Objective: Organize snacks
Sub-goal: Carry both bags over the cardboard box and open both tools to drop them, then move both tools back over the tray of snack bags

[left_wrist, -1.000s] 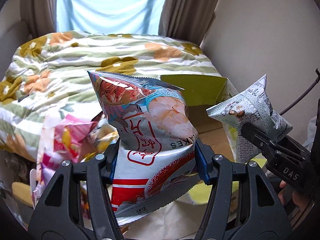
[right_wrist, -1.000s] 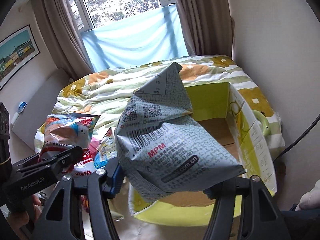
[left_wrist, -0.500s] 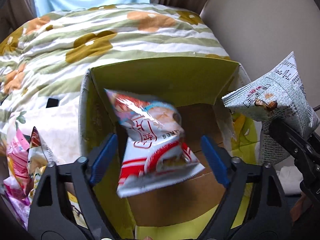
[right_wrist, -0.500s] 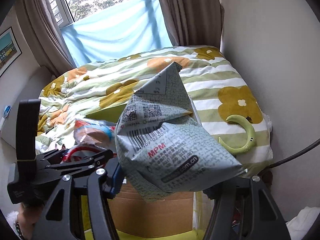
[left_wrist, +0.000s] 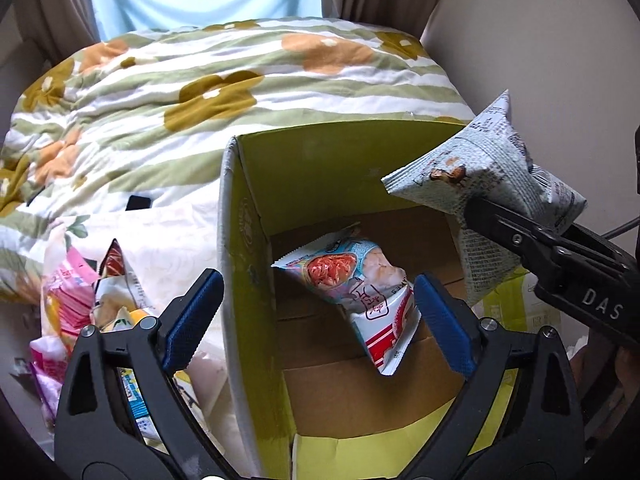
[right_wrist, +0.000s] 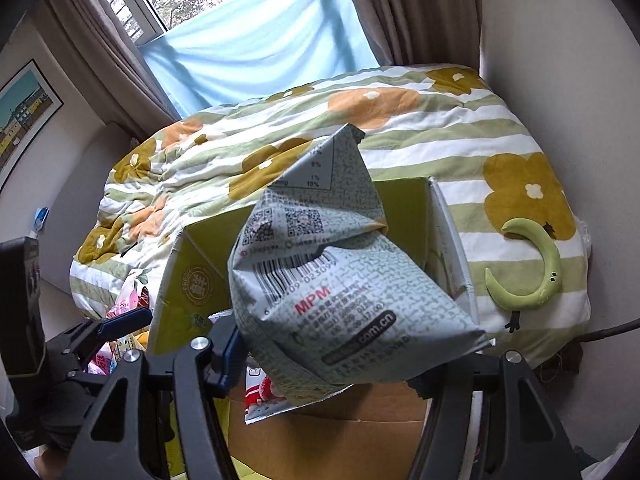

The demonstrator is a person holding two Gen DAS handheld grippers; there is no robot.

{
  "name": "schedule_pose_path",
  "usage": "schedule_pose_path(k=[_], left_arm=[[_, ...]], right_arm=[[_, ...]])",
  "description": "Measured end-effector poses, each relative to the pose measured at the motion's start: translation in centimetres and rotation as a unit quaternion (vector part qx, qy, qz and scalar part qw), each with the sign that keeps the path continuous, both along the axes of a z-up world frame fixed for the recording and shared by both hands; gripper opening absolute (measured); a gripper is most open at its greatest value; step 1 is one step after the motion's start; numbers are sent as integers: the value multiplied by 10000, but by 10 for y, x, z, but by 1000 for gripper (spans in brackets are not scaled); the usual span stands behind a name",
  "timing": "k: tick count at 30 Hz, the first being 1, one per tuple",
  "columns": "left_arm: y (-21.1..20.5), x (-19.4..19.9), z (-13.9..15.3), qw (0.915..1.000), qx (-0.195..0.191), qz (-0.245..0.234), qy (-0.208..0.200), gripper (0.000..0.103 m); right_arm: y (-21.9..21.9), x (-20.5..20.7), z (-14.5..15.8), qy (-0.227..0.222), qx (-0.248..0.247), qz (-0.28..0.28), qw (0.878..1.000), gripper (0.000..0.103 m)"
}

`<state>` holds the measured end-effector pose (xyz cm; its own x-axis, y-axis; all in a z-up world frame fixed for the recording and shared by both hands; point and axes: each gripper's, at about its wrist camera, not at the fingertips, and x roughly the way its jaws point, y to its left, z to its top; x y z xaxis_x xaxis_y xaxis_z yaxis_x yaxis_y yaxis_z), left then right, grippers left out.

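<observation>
A yellow-green cardboard box (left_wrist: 240,240) stands open at the foot of the bed. A red, white and blue chip bag (left_wrist: 356,284) lies tilted inside it on the brown bottom. My left gripper (left_wrist: 316,320) hangs over the box's left wall, jaws wide open, touching nothing. The grey printed snack bag (right_wrist: 340,280) is held over the box, with my right gripper (right_wrist: 332,356) shut on its lower part. In the left wrist view that grey bag (left_wrist: 492,176) and the right gripper (left_wrist: 480,208) hover above the box's right side. The chip bag's (right_wrist: 260,400) corner shows below the grey bag.
Several loose snack packets (left_wrist: 80,292) lie heaped left of the box on a white bag. The flowered quilt (left_wrist: 200,80) covers the bed behind. A green crescent toy (right_wrist: 536,272) rests on the quilt right of the box. A wall stands close on the right.
My left gripper opened and the chip bag fell into the box. Both grippers moved forward over the box and tipped downward; the right one kept hold of the grey bag.
</observation>
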<state>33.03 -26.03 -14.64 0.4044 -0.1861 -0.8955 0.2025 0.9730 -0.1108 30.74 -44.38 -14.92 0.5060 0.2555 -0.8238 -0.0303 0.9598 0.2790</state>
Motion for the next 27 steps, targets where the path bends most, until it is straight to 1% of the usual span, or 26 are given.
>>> schedule_pose_path(k=[1,3,4,5,6,10,16,22,27], left_arm=[[2,-1,2,10000,3,27,-21,95],[5,-4,5,9999,23,85,-56,95],[6,-5,7,9999,48,104,-72,95],[7,-7,7,9999,81,117,-86,95],[8,-8,8,9998,122,123,-104,95],[10,-18,9,9995,254,140,-160,95],[12,-27,9,9994,236,197,-164,95],[18,-43,20,9992,173,185,-323,95],[34,-64,43,9980,63,186,-602,95]], right_arm=[[3,2,-2,-7,9,36,10000,59],[5,7,-7,7,-7,67,10000,65],[6,9,-9,28,-21,69,10000,79],[6,11,-12,25,-36,46,10000,97],[5,12,-14,12,-69,-11,10000,102],[0,6,-20,37,-181,-58,9998,103],[-3,-2,-25,177,-233,39,9996,103],[-3,-16,-8,37,-364,21,9993,103],[3,-37,18,-103,-527,-28,9986,103]])
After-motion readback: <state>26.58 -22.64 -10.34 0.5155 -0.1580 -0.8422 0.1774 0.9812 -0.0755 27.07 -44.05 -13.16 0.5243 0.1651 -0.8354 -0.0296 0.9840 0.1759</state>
